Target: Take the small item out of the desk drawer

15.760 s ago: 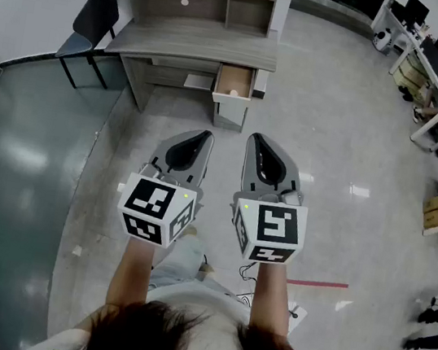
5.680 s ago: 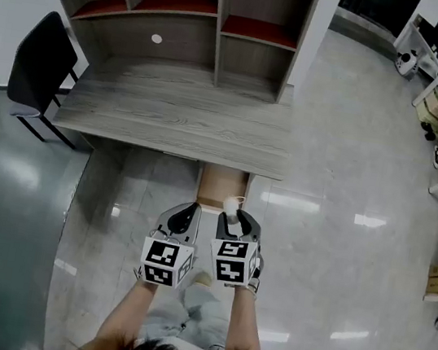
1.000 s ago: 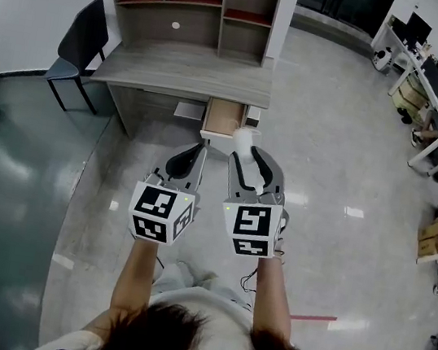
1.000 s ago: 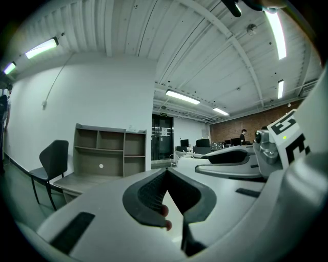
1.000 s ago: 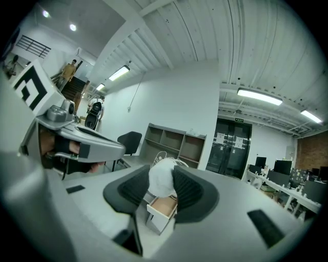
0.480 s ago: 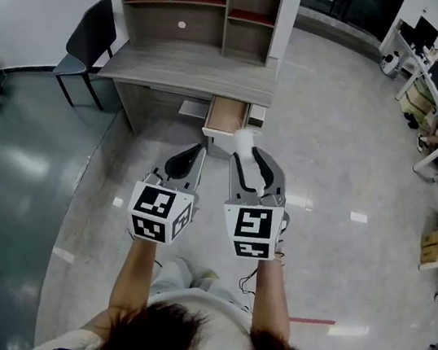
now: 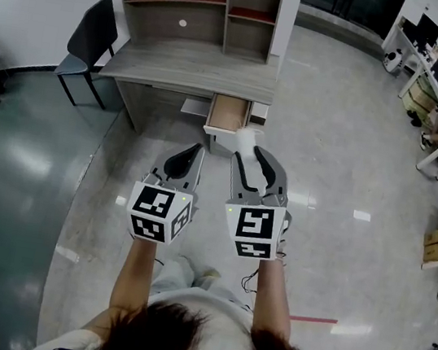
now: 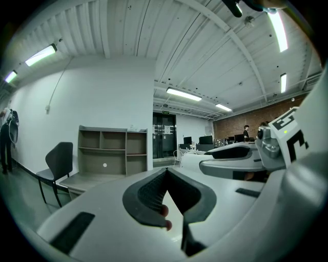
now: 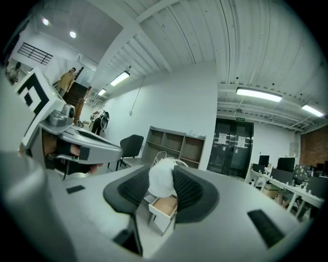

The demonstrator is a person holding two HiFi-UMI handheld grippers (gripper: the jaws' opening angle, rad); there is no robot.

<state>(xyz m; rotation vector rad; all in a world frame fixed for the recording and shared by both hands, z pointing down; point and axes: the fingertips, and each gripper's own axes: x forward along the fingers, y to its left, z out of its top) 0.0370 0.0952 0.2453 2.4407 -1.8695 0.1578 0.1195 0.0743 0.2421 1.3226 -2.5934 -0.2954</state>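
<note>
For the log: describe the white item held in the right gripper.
The white item is a small, soft-looking, rounded bundle with a matte, slightly crumpled surface; thin white loops stick up from its top. It is pinched between the ribbed dark jaws of the right gripper, poking out past their tips, in the air, clear of the open drawer.

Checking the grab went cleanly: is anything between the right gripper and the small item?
Nothing visible. The right gripper has its jaws shut directly on the white item, one on each side. The item is held above the floor, clear of the open drawer.
</note>
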